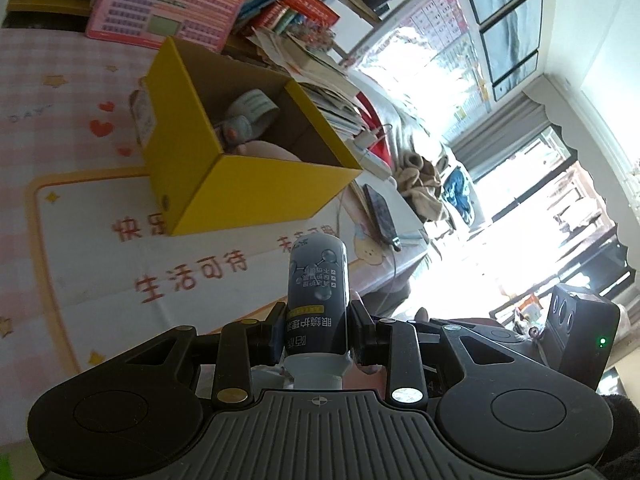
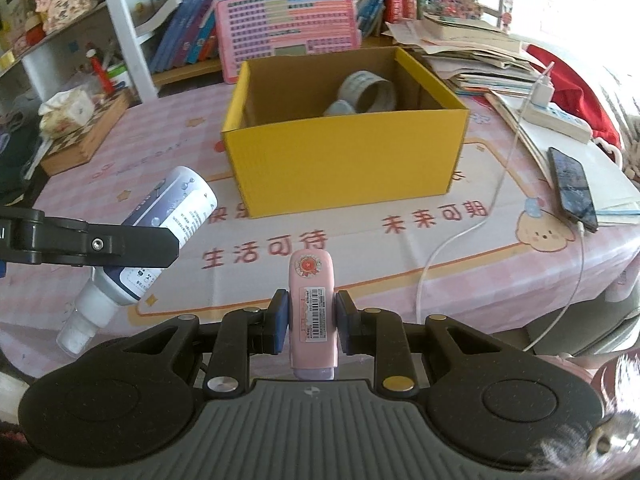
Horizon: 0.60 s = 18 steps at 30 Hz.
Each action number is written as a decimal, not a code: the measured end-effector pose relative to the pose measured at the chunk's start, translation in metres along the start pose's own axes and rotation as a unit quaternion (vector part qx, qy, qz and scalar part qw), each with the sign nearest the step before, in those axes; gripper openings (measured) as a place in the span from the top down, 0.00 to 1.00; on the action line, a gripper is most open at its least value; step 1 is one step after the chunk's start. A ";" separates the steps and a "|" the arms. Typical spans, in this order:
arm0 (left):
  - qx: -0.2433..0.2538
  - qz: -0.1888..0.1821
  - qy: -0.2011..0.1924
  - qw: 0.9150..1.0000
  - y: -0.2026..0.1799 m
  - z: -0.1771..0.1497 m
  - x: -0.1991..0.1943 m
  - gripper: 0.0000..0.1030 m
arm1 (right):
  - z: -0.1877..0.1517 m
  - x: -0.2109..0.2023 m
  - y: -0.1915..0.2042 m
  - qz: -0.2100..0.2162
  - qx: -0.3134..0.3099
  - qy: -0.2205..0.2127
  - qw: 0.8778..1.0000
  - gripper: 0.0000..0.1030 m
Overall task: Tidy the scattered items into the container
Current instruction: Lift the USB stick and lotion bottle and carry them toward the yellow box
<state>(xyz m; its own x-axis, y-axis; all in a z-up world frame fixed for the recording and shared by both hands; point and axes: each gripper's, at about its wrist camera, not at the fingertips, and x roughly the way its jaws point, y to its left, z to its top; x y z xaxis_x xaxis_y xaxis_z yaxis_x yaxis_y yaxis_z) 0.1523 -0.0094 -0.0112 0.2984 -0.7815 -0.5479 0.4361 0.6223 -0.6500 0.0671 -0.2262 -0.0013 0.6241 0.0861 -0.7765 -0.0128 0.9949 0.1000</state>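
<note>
The yellow cardboard box stands open on the pink tablecloth, a tape roll already inside. Near its front, off its left corner, the left gripper is clamped on a lens-care spray bottle; in front of the box, the right gripper is clamped on a small pink device. Judging by this, both items are mid-carry; next, each must clear the box's front wall before release.

Both wrist views toward yellow box
</note>
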 end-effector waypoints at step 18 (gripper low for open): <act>0.025 -0.018 0.000 1.000 -0.025 0.055 0.062 0.70 | 0.050 0.019 -0.056 -0.003 -0.011 -0.030 0.999 0.78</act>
<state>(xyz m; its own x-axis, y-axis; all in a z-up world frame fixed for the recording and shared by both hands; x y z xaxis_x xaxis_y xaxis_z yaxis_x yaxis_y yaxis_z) 0.2063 -0.0758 -0.0001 0.2812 -0.8032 -0.5251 0.4889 0.5908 -0.6419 0.1184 -0.2827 0.0098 0.6707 0.0767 -0.7378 -0.0254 0.9964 0.0805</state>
